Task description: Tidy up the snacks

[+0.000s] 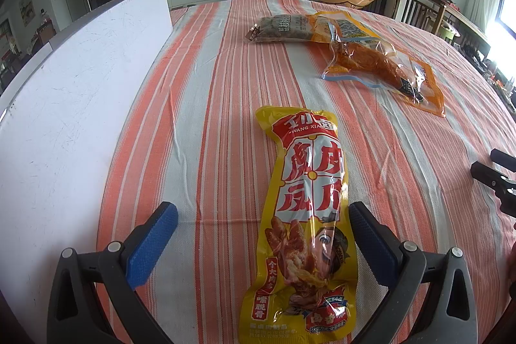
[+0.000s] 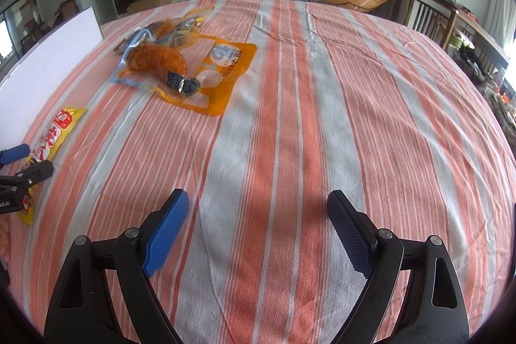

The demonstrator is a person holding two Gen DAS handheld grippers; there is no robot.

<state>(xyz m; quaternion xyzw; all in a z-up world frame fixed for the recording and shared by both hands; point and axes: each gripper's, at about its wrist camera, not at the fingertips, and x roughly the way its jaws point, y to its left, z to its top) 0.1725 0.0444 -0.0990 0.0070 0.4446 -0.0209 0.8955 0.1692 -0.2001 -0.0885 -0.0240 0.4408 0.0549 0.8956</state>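
A long yellow and red snack pack (image 1: 306, 215) lies on the striped cloth, its near half between the open jaws of my left gripper (image 1: 262, 211); the fingers do not touch it. It also shows in the right wrist view (image 2: 56, 134), with the left gripper (image 2: 19, 162) around it. An orange chicken-leg pack (image 1: 380, 63) (image 2: 180, 70) and a brown pack (image 1: 283, 28) behind it lie farther off. My right gripper (image 2: 258, 202) is open and empty over bare cloth; its tips show in the left wrist view (image 1: 493, 170).
A white board (image 1: 64, 105) (image 2: 42, 66) lies along the left side of the table. The orange and white striped tablecloth (image 2: 322, 118) covers the table. Chairs (image 2: 429, 12) stand at the far right edge.
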